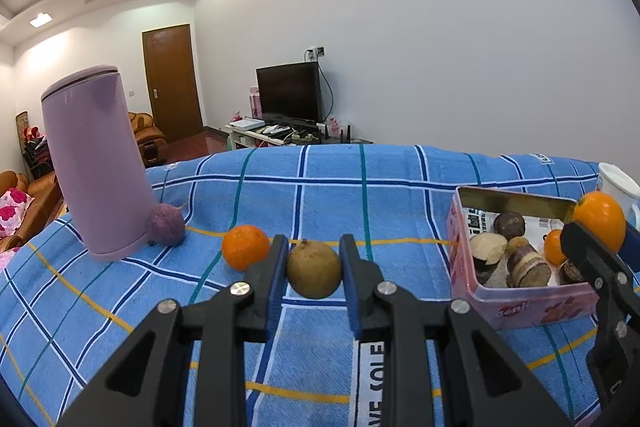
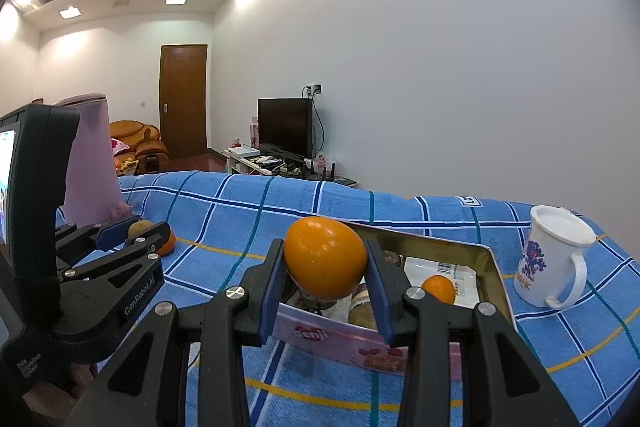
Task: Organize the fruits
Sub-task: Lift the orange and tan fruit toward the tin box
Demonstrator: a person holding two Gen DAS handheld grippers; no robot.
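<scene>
My left gripper (image 1: pixel 314 265) is closed around a brown-green round fruit (image 1: pixel 314 270) that rests on the blue checked cloth (image 1: pixel 360 195). A small orange (image 1: pixel 245 247) lies just left of it, and a purple fruit (image 1: pixel 166 225) sits by the lilac cylinder. My right gripper (image 2: pixel 325 267) is shut on a large orange (image 2: pixel 325 257) and holds it above the near edge of the pink tin box (image 2: pixel 360 341). The box (image 1: pixel 520 301) holds several dark fruits and a small orange (image 2: pixel 439 289). The right gripper also shows in the left wrist view (image 1: pixel 592 243).
A tall lilac cylinder (image 1: pixel 94 163) stands at the left of the table. A white mug (image 2: pixel 554 257) stands right of the box. The left gripper's body (image 2: pixel 100 267) fills the left of the right wrist view. A TV and a door are far behind.
</scene>
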